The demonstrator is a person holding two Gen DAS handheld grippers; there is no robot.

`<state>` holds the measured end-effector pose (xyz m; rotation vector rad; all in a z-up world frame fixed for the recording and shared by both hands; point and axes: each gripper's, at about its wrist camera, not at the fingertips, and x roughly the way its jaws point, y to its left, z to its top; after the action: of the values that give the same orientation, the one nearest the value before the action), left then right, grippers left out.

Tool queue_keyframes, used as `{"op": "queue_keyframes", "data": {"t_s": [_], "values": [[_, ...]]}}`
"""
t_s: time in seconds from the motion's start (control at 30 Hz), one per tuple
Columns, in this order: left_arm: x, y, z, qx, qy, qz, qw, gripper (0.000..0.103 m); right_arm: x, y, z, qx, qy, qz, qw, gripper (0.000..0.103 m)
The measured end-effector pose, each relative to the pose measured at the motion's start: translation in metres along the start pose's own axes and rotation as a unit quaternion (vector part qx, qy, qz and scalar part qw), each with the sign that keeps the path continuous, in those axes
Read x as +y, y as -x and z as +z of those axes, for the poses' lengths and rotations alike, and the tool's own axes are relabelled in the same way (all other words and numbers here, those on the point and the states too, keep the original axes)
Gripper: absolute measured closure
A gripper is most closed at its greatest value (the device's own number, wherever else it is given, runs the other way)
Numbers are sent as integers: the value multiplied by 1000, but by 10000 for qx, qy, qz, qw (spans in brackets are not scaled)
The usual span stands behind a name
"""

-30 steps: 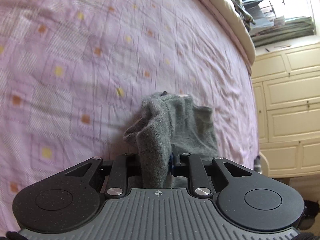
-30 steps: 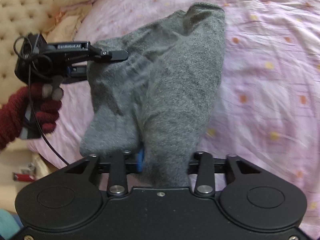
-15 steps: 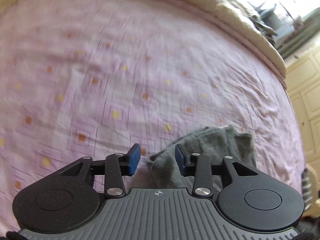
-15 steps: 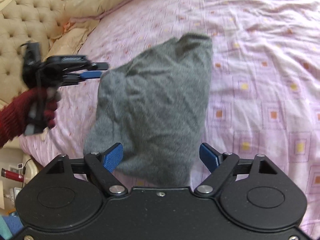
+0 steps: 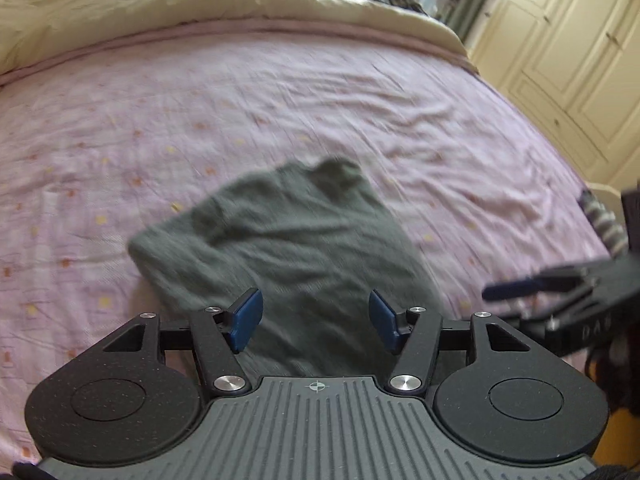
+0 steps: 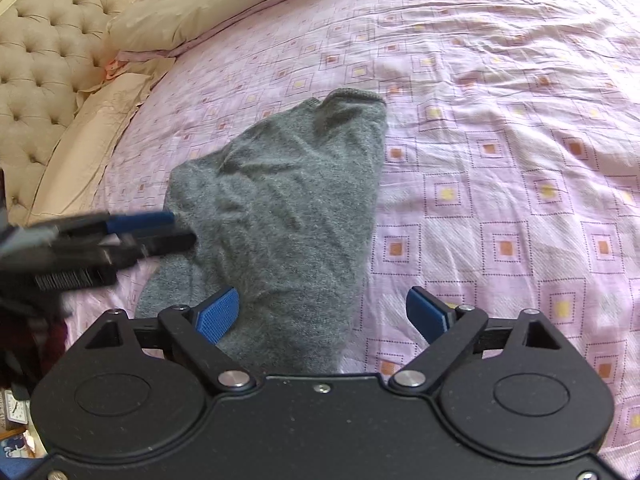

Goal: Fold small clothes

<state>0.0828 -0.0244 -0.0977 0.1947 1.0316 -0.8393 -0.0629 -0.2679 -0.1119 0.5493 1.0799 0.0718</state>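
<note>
A small grey knit garment [image 5: 288, 240] lies spread and a little rumpled on the pink patterned bed sheet [image 5: 120, 128], free of both grippers. My left gripper [image 5: 316, 318] hangs open just above its near end, blue pads wide apart. In the right wrist view the same garment [image 6: 288, 200] runs away from my right gripper [image 6: 322, 312], which is open over the near hem. The left gripper [image 6: 172, 230] shows blurred at the garment's left edge. The right gripper [image 5: 520, 284] shows at the right of the left wrist view.
The sheet [image 6: 500, 160] reaches far to the right of the garment. A tufted beige headboard [image 6: 40, 60] and a pillow [image 6: 220, 0] lie at the far left. A beige duvet [image 5: 200, 0] lines the far edge, with cream wardrobe doors [image 5: 560, 60] beyond.
Both grippers were shut on the grey garment and held it up. They have opened, let it go and drawn back. The garment now lies flat on the bed.
</note>
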Motion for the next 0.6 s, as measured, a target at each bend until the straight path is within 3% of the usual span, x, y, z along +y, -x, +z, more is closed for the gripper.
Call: {"op": "queue_keyframes", "data": {"t_s": [0.13, 0.37, 0.5, 0.6], "values": [[11, -18, -30, 523, -67, 345, 9980, 46, -2, 3, 1, -86, -42, -129, 9999, 11], [47, -8, -54, 799, 697, 435, 9934, 39, 3, -16, 24, -173, 108, -307, 9993, 2], [52, -9, -58, 821, 978, 424, 9909, 36, 3, -55, 35, 267, 116, -765, 9966, 1], [53, -11, -60, 867, 1151, 427, 9886, 32, 0, -81, 34, 592, 51, -863, 9945, 0]]}}
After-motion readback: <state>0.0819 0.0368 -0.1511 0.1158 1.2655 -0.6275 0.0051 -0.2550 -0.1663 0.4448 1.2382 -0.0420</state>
